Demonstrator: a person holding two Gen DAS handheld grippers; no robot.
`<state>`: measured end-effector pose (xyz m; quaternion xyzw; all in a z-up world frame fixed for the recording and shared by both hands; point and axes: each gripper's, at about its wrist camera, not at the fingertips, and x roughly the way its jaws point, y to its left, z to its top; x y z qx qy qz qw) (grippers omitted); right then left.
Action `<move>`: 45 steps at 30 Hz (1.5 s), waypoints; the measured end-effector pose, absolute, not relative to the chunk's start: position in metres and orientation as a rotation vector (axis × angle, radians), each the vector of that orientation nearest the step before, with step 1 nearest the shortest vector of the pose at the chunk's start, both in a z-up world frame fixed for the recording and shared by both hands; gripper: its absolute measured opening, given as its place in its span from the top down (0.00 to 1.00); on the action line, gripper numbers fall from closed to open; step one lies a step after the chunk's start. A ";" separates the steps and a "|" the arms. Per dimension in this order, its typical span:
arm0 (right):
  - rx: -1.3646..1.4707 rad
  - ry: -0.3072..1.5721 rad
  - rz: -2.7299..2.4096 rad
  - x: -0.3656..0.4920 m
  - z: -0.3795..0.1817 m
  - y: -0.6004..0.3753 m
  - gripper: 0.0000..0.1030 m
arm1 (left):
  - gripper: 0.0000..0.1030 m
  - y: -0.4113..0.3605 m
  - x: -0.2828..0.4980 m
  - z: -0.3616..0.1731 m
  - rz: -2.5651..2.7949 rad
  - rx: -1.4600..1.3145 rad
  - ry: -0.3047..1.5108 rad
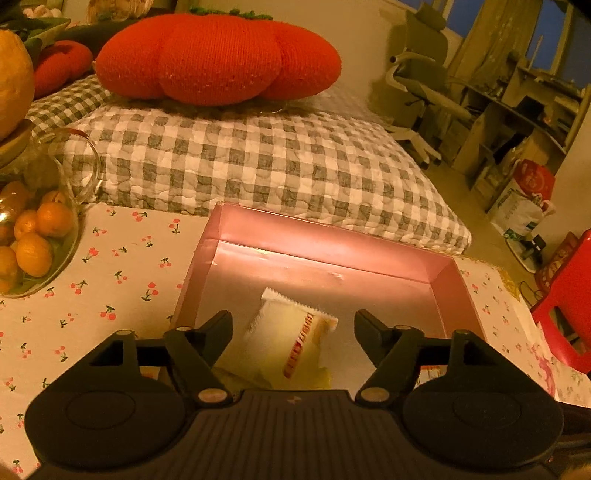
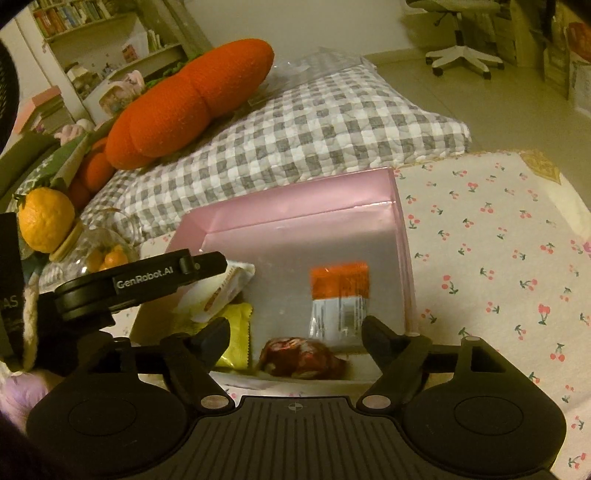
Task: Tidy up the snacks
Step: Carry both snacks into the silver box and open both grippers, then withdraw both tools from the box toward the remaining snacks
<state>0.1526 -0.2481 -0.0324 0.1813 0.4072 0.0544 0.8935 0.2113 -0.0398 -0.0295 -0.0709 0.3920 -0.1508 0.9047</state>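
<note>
red tomato-shaped cushion (image 1: 218,59) on far checked quilt (image 1: 258,166) | bowl of oranges (image 1: 33,240) at left on cherry-print tabletop (image 1: 122,277) | glass jug (image 1: 74,166) just behind bowl | office chair (image 1: 421,85) far right on floor | red stool (image 1: 569,295) at right | bookshelf (image 2: 92,26) far left

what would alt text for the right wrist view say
The open right gripper hovers over a pink box on a cherry-print tablecloth; inside lie an orange-topped packet, a dark red wrapped snack, a yellow packet and a white packet.
</note>
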 end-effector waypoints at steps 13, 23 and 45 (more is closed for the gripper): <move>0.348 0.833 0.124 0.141 -0.018 -0.251 0.16 | 0.17 -0.030 0.183 -0.012 -0.317 -0.141 0.789; 0.292 0.824 0.136 0.128 -0.004 -0.242 0.12 | 0.08 -0.021 0.162 -0.003 -0.324 -0.145 0.772; 0.206 0.830 0.148 0.097 0.010 -0.225 0.12 | 0.01 0.010 0.111 0.000 -0.231 -0.117 0.857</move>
